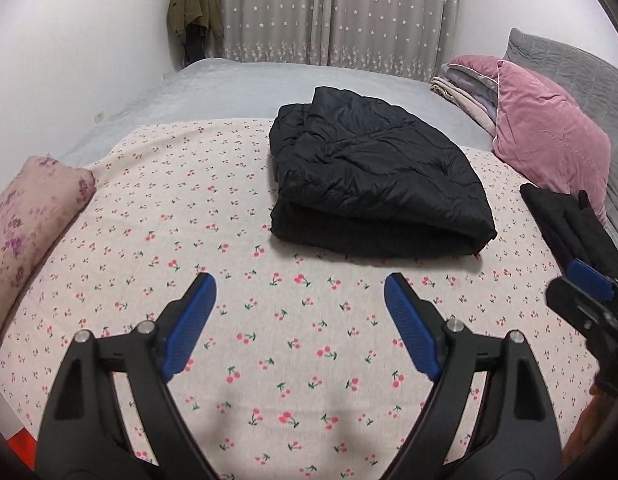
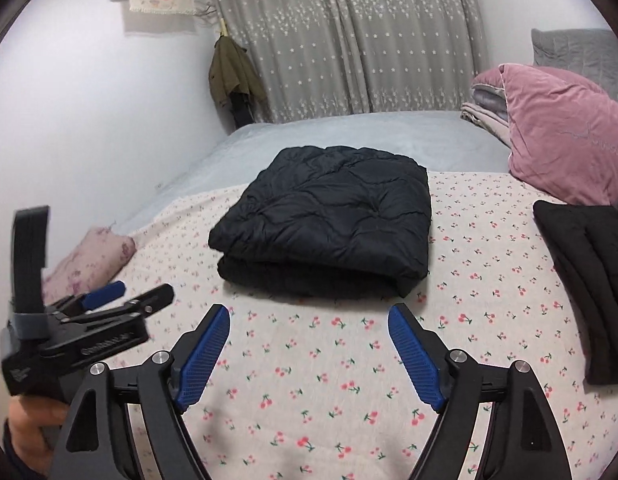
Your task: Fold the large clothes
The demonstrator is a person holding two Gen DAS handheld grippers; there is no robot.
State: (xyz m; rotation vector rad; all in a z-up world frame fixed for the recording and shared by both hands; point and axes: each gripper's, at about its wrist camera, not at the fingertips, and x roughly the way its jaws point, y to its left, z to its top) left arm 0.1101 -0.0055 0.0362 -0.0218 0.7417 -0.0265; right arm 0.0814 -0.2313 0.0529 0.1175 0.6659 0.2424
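In the left wrist view, the left claw [image 1: 300, 286] stands wide, with nothing between its blue pads [image 1: 191, 322], above the cherry-print sheet [image 1: 149, 216] on the bed. The folded black jacket [image 1: 373, 176] lies in the middle of the bed, beyond the claw and apart from it. A pink pillow [image 1: 549, 136] is at the right edge, a floral pillow [image 1: 33, 208] at the left edge.

In the right wrist view, the right claw [image 2: 309, 316] is also wide and empty. The jacket [image 2: 329, 216] lies just beyond its tips, not touching. A second black garment [image 2: 593, 280] lies near the right edge of the bed.
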